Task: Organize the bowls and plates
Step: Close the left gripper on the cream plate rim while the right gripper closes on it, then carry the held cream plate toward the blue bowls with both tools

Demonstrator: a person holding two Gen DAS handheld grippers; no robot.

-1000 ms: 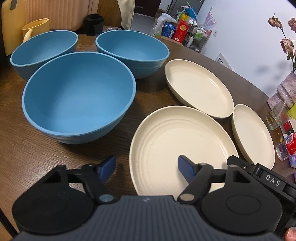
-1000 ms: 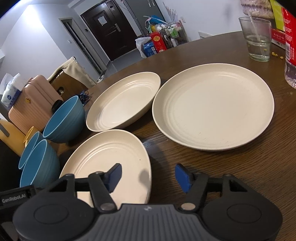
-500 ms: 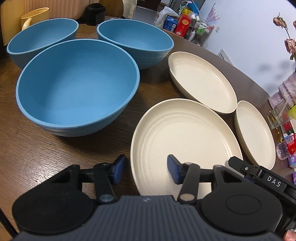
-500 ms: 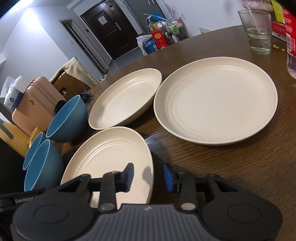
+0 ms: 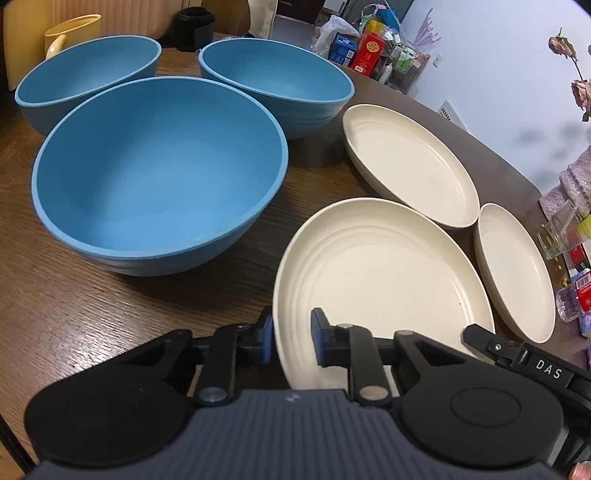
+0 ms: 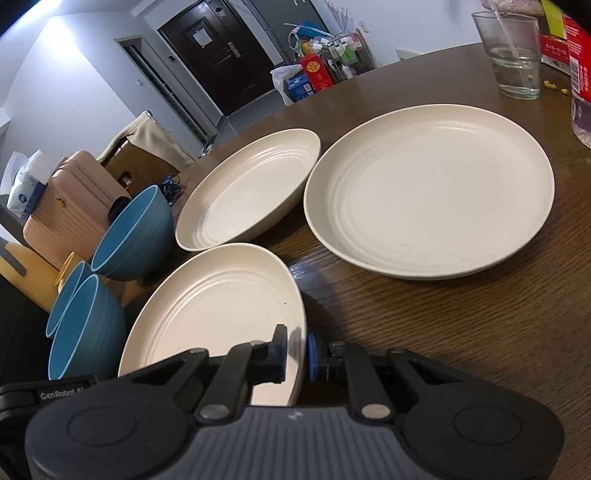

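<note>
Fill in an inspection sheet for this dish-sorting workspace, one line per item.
Surface: dark wooden table, curved far edge.
Job's things: three blue bowls, three cream plates, all unstacked.
Clutter: drinking glass, yellow mug, red packets.
Grippers: left tongs straddle the nearest plate rim with a gap; right tongs nearly closed on the same plate's opposite rim.
Cables: nothing seen.
Surroundings: dark door, pink suitcase, tissue box, floor clutter.
</note>
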